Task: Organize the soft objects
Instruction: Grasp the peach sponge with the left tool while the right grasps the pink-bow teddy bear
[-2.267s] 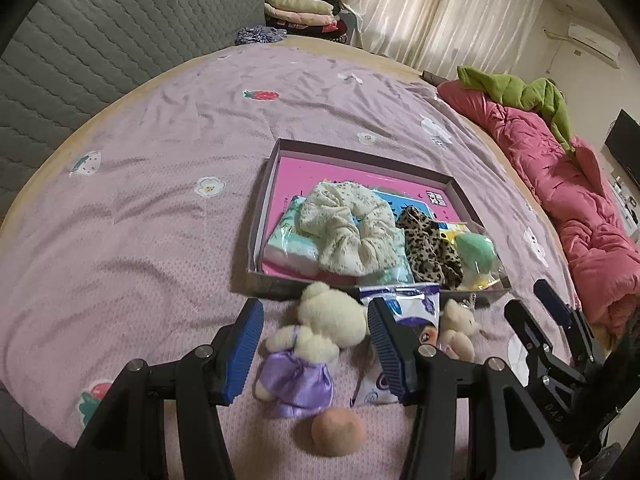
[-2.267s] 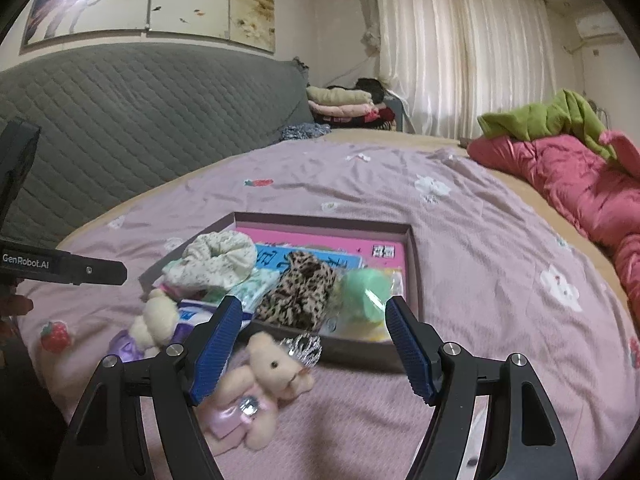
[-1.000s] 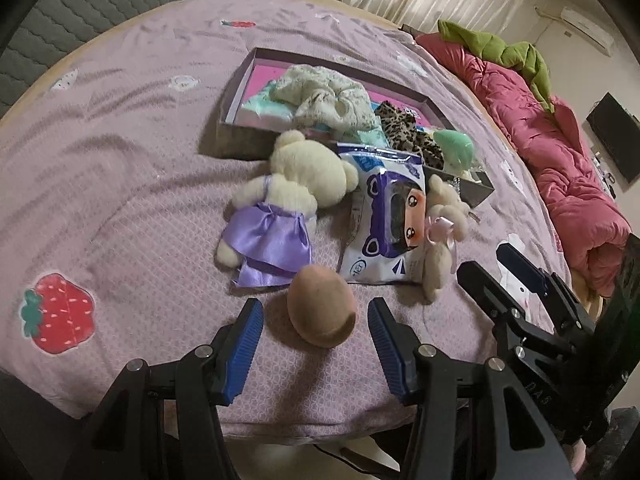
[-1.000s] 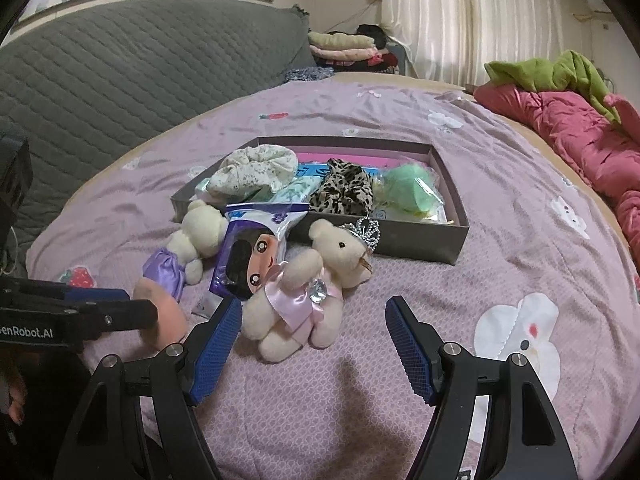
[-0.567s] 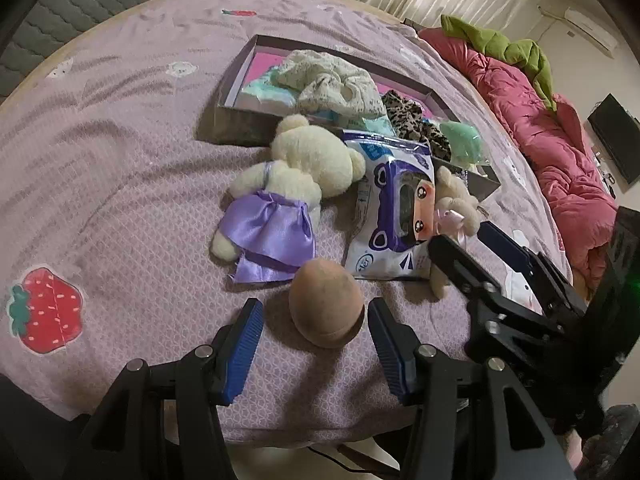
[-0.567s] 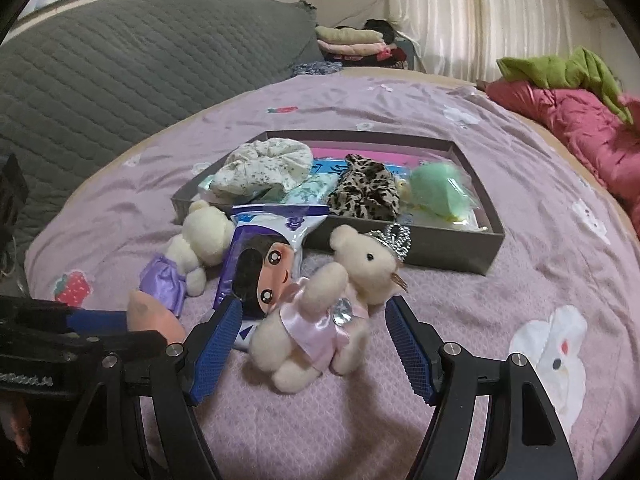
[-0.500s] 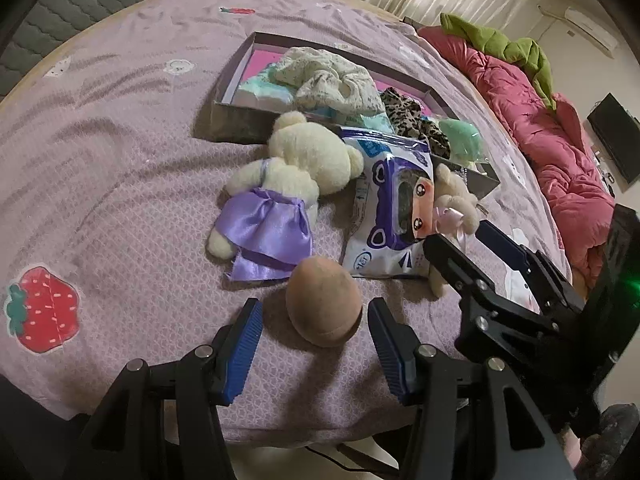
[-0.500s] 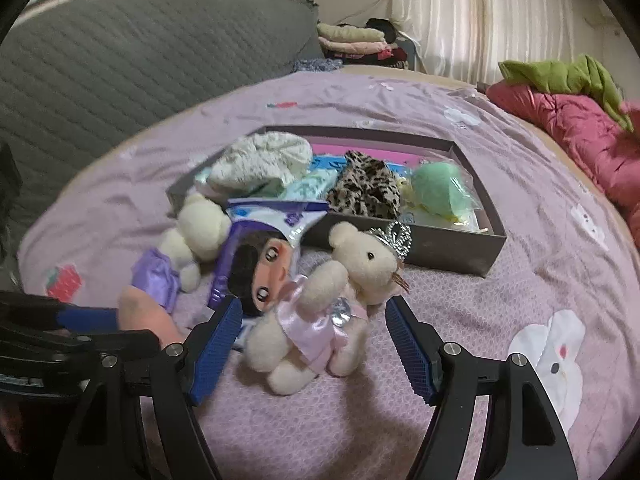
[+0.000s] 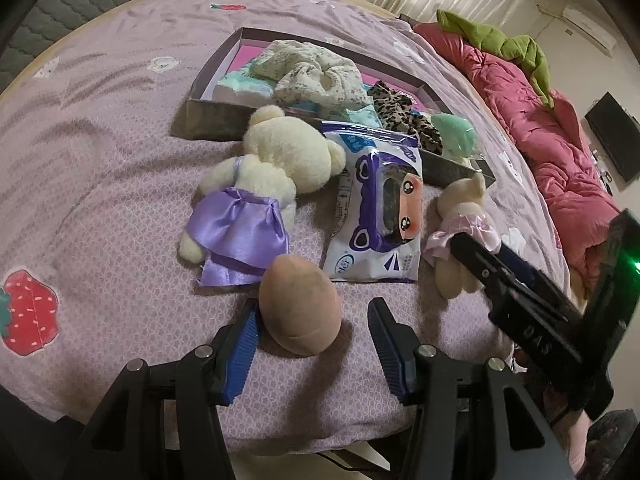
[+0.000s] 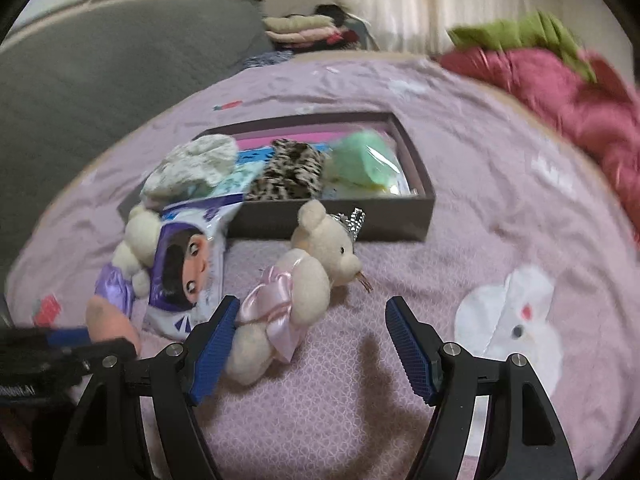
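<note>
A wide bed under a mauve sheet printed with strawberries and white flowers (image 9: 100, 200) carries everything. To its right lies a bunched crimson quilt (image 9: 560, 152) with a green fleece blanket (image 9: 504, 44) on its far end. On the sheet sits a shallow grey cardboard box with a pink floor (image 9: 208, 114), holding a cream floral scrunchie (image 9: 312, 70), a leopard-print scrunchie (image 9: 404, 114), a mint-green sponge in clear wrap (image 9: 454, 136) and pale blue tissue packs under the cream scrunchie. Just near the box wall lies a cream teddy bear in a shiny purple dress (image 9: 260, 192), face down, its head touching the box. Right of it, touching its head, lies a white and purple wipes packet printed with a cartoon girl (image 9: 380, 216), and right again a small beige bear with a pink satin bow and a silver crown (image 10: 304, 280), its head close to the box wall. Nearest lies a tan egg-shaped soft sponge (image 9: 300, 306). The left gripper (image 9: 314, 328) has its blue-padded fingers spread wide around the egg; the left pad looks to be touching it, the right pad stands apart. The right gripper (image 10: 308, 340) is likewise spread wide, holding nothing; its left finger overlaps the small bear's bow and legs, though I cannot tell whether they touch.
</note>
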